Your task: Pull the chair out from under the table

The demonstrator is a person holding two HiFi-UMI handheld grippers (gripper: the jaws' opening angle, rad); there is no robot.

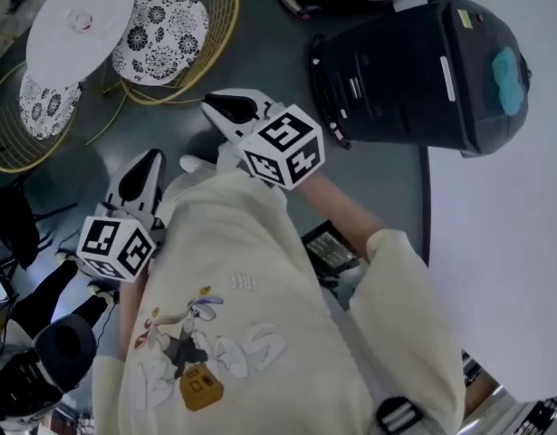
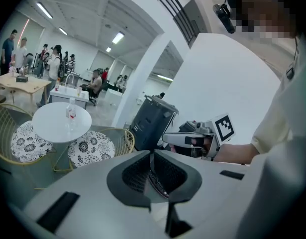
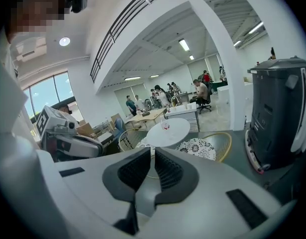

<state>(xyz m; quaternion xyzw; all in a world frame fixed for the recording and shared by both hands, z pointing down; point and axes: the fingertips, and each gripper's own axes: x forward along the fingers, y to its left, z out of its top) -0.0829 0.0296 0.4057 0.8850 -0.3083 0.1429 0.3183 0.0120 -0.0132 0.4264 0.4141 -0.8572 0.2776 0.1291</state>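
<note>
A round white table (image 1: pixel 79 21) stands at the top left of the head view, with a small bottle on it. Two gold wire chairs with black-and-white flowered cushions sit partly under it: one on the right (image 1: pixel 160 34), one at the lower left (image 1: pixel 43 107). Both grippers hang in the air short of them, touching nothing. My left gripper (image 1: pixel 142 175) is shut and empty. My right gripper (image 1: pixel 228 107) is also shut and empty, and is nearer to the right chair. The right gripper view shows the table (image 3: pixel 167 131) and the right chair (image 3: pixel 197 146) beyond the closed jaws.
A tall dark wheeled machine (image 1: pixel 414 71) stands to the right of the chairs, against a white pillar (image 1: pixel 504 198). Grey floor lies between me and the chairs. Several people and desks (image 2: pixel 21 83) fill the far room. Dark gear (image 1: pixel 33 370) lies at my lower left.
</note>
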